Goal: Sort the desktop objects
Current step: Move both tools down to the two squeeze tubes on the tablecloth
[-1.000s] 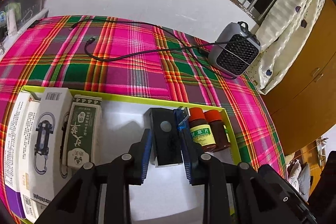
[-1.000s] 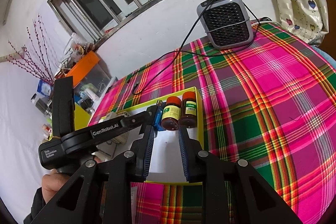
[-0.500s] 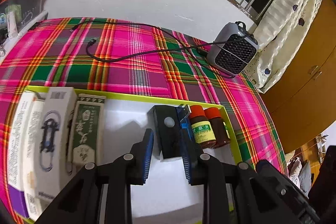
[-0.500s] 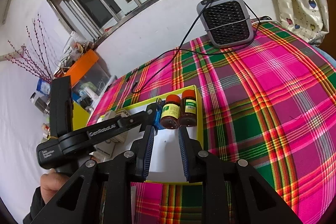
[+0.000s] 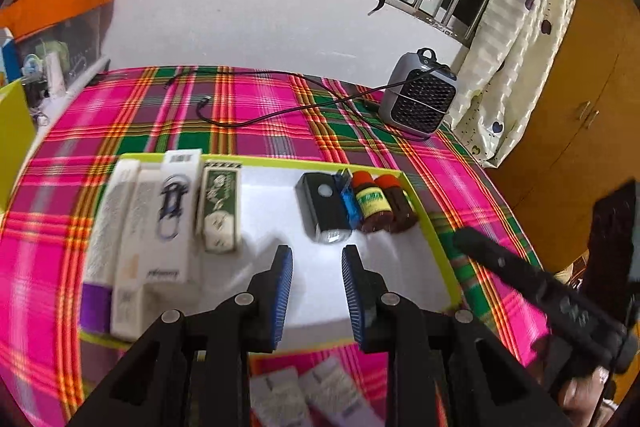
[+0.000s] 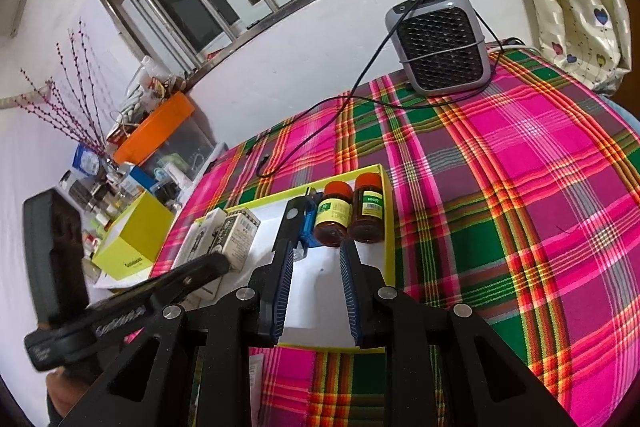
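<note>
A lime-rimmed tray (image 5: 436, 247) with a white floor lies on the plaid cloth. Along its right side lie a black box (image 5: 322, 205), a blue item (image 5: 347, 205) and two red-capped brown bottles (image 5: 370, 203) (image 5: 394, 203). A white carton (image 5: 168, 219) and a green carton (image 5: 219, 207) lie at its left. My left gripper (image 5: 316, 251) hovers open and empty over the tray's middle, short of the black box. My right gripper (image 6: 316, 247) is open over the tray's near right part, just before the bottles (image 6: 334, 217), with nothing between its fingers.
A grey heater (image 5: 418, 99) stands at the table's far right, its black cable (image 5: 256, 121) trailing across the cloth. Loose cartons (image 5: 304, 399) lie in front of the tray. A yellow box (image 6: 136, 231) and an orange-lidded bin (image 6: 160, 127) crowd the left.
My left gripper has drawn back and up from the black box, which stays lying in the tray; more of the tray now shows. The right gripper has kept still.
</note>
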A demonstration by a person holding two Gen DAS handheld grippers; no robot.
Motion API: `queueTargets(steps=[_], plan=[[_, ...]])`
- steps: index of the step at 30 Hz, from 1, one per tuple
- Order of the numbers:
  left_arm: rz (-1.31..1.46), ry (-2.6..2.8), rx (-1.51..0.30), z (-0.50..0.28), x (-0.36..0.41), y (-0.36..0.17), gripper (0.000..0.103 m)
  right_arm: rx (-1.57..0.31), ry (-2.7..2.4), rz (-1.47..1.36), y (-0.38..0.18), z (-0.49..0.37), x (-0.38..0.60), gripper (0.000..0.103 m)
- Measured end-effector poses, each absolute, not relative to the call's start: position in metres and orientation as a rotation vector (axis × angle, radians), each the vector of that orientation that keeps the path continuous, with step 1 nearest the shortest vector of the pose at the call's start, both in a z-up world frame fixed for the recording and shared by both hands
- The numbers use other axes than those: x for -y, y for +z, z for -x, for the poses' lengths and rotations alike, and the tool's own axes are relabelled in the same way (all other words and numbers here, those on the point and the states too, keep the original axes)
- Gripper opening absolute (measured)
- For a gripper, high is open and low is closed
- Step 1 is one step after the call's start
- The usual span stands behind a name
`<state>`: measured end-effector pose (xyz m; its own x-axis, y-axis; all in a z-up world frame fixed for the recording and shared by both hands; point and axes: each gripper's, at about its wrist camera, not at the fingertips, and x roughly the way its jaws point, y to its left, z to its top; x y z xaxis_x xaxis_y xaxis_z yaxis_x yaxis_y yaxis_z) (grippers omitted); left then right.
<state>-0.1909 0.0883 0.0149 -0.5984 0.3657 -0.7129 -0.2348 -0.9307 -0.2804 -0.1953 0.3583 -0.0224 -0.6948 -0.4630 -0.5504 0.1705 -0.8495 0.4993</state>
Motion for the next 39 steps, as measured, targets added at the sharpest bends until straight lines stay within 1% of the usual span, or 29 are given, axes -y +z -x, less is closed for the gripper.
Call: queueTargets(steps=[5, 13, 20, 26, 31, 37, 39], plan=[[1.184, 2.56, 0.198, 0.164, -0.076, 0.011, 0.026, 0.562, -2.534, -0.943, -0.017, 0.192, -0.353, 0.026], [1.196, 2.588, 0.183, 0.129, -0.066, 0.004, 0.027, 0.458, -2.501, -0.846, -0.011, 0.177, -0.334, 0.033], [1.227, 2.585, 0.193, 0.116, -0.062, -0.006, 0.027, 0.388, -2.449, -0.83, -0.014, 0.166, -0.32, 0.035], [1.232, 2.582, 0.217, 0.107, -0.06, -0.013, 0.027, 0.324, -2.423, -0.878, -0.021, 0.157, -0.31, 0.035], [1.24, 2.569, 0.218, 0.105, -0.06, -0.017, 0.027, 0.189, -2.426, -0.93, -0.025, 0.139, -0.294, 0.035], [1.243, 2.564, 0.227, 0.105, -0.056, -0.019, 0.026, -0.002, -2.376, -1.018, -0.043, 0.123, -0.269, 0.036], [1.25, 2.557, 0.227, 0.105, -0.055, -0.019, 0.026, -0.039, -2.356, -1.033, -0.048, 0.121, -0.263, 0.036]])
